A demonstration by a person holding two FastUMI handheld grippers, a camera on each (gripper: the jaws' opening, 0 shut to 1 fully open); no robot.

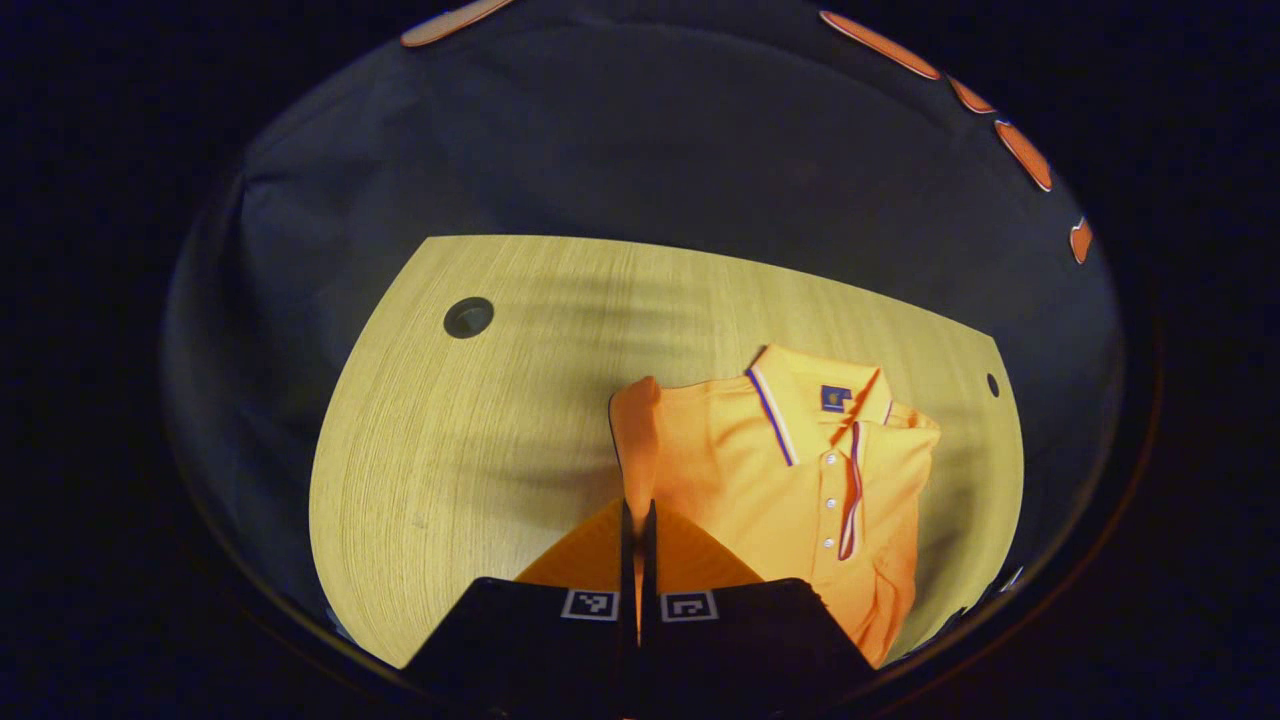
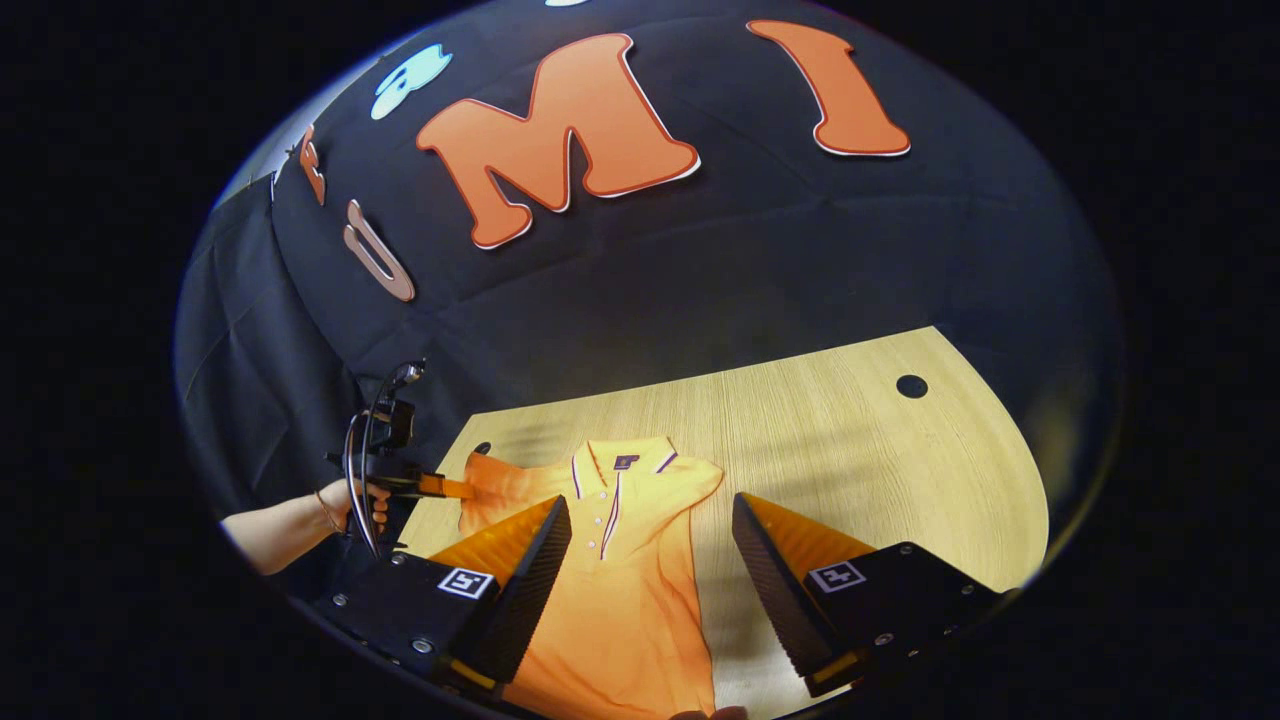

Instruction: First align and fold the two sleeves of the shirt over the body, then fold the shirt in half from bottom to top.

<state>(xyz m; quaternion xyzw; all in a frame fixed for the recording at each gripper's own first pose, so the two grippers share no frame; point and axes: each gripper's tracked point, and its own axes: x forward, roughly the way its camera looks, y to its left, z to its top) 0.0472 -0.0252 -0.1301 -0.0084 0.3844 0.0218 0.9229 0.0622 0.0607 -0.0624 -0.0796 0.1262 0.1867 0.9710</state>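
An orange polo shirt (image 1: 800, 490) lies face up on the wooden table (image 1: 480, 440), collar (image 1: 790, 400) toward the far edge. My left gripper (image 1: 637, 512) is shut on the shirt's sleeve (image 1: 634, 430), which stands pulled up off the table at the body's side. In the right gripper view the same gripper (image 2: 455, 487), held by a hand (image 2: 350, 505), pinches that sleeve (image 2: 490, 480) at the shirt's left. My right gripper (image 2: 650, 525) hovers open over the shirt (image 2: 630, 600), its fingers wide apart and holding nothing. The other sleeve (image 2: 700, 480) lies flat beside the body.
The table has a round cable hole (image 1: 468, 317) at its far left and a smaller hole (image 1: 992, 385) near the shirt's other side. Bare wood (image 2: 860, 450) stretches to the right of the shirt. The black cloth wall (image 2: 700, 280) hangs behind the table.
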